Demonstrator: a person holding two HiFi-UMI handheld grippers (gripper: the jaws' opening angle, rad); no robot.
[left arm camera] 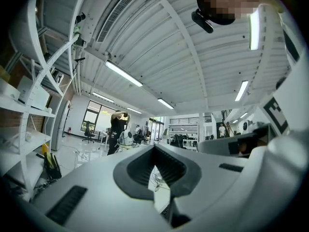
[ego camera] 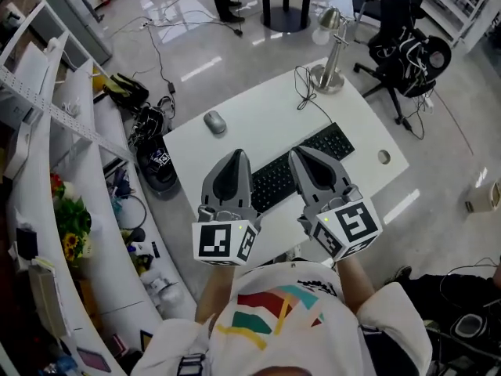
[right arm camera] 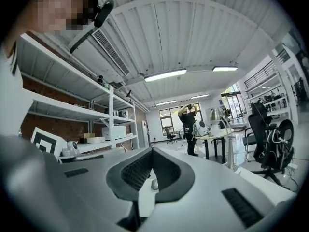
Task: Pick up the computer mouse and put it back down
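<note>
I hold my left gripper [ego camera: 235, 157] and right gripper [ego camera: 302, 153] level above the near side of the desk [ego camera: 262, 112], each with its jaws pressed together on nothing. I judge this a neutral pose clear of the keyboard [ego camera: 317, 155]. The mouse [ego camera: 214, 121] lies alone on the desk at eleven o'clock from my left gripper, well apart from both.

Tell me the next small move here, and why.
Probably open the right gripper before reaching out. Its jaws are shut on nothing, and the mouse lies free on the desk, well ahead of it, so shut jaws could not take it.
</note>
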